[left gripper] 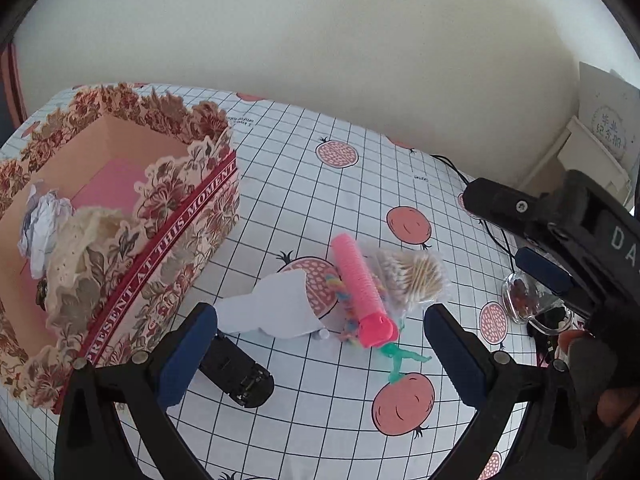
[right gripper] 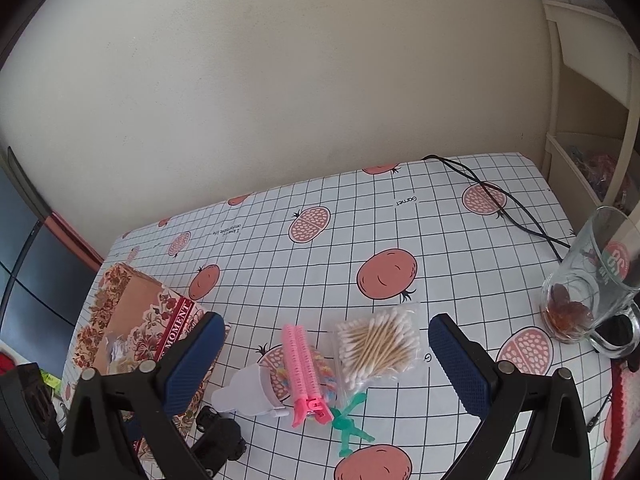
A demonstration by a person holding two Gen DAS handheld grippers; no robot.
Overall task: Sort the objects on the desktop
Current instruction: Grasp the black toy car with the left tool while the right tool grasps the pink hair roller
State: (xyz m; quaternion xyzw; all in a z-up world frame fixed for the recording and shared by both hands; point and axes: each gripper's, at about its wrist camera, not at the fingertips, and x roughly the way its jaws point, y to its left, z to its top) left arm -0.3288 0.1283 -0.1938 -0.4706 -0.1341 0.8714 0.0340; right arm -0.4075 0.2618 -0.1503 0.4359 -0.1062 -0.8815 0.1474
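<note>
On the desk [right gripper: 440, 240], the floral box [left gripper: 160, 248] stands at the left, and only the left wrist view looks inside it, at crumpled paper [left gripper: 42, 220] and lace. Right of it the ridged pink hair clip [left gripper: 360, 288] lies lengthwise away from the cameras, beside the cotton swab bag [right gripper: 378, 346]. Both the left claw [left gripper: 320, 356] and the right claw [right gripper: 328, 364] hang released and empty; the glass mug [right gripper: 588, 280] stands far right.

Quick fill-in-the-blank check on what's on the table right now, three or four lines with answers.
1. The bag of cotton swabs lies to the ___ of the pink hair clip, in the right wrist view.
2. Both the left gripper and right gripper are ___.
3. The glass mug stands ___.
4. The floral box has no ___ on it.

Answers: right; open; upright; lid
</note>
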